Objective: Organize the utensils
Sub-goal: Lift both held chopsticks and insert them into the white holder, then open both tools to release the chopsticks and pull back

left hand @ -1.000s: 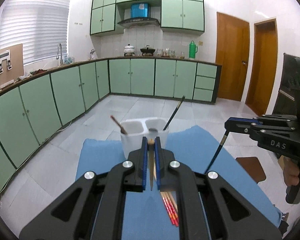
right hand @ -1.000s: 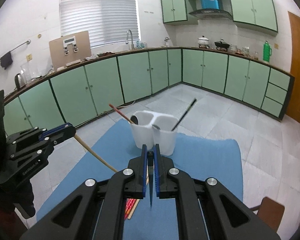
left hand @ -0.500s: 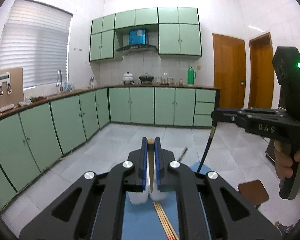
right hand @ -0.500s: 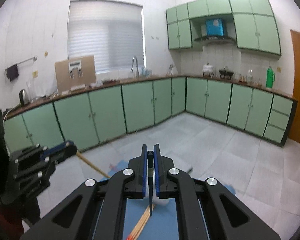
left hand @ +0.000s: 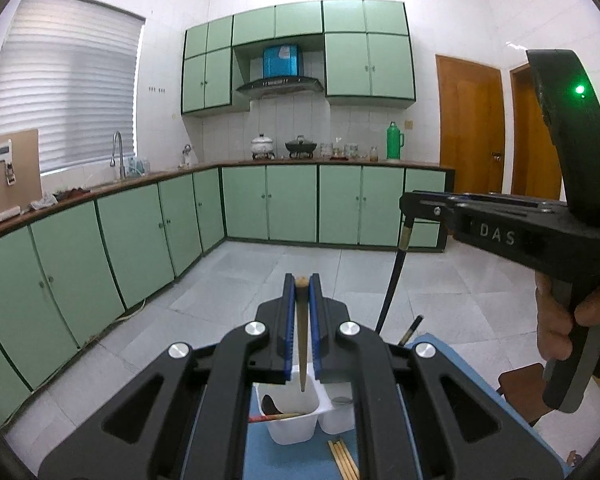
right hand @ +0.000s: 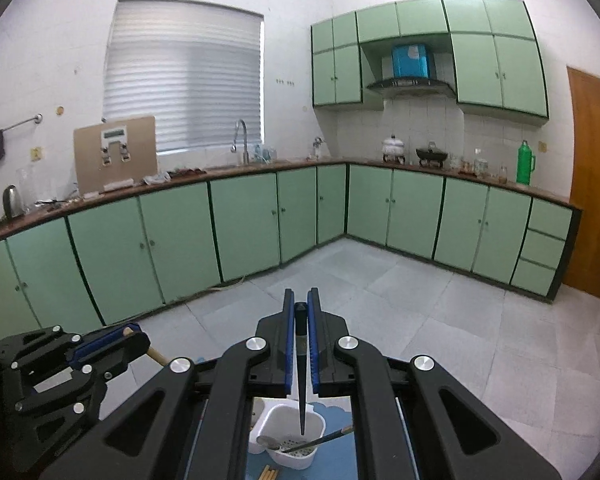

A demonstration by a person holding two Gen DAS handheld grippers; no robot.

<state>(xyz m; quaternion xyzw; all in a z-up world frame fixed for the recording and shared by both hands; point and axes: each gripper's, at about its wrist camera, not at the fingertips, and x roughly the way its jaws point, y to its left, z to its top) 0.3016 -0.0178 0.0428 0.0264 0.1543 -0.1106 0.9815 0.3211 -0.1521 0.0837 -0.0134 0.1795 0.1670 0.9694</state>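
My left gripper [left hand: 301, 280] is shut on a wooden chopstick [left hand: 301, 344] that hangs point down over the left cup of the white two-cup utensil holder [left hand: 296, 424]. My right gripper [right hand: 300, 305] is shut on a black chopstick [right hand: 301, 384] that hangs point down over the holder [right hand: 288, 428]. The right gripper also shows in the left wrist view [left hand: 410, 200], with the black chopstick [left hand: 392, 280] slanting down from it. The left gripper shows in the right wrist view [right hand: 132, 338]. The holder has a dark spoon, a red chopstick, a black chopstick and a metal spoon in it.
The holder stands on a blue mat [left hand: 260, 456]. Loose wooden chopsticks [left hand: 342, 458] lie on the mat in front of it. Green kitchen cabinets [right hand: 244, 220] and a tiled floor [left hand: 260, 280] lie beyond. A brown stool [left hand: 520, 384] stands to the right.
Both grippers have lifted and tilted up, so the holder has dropped to the bottom of both views. Each chopstick now hangs point down above the holder.
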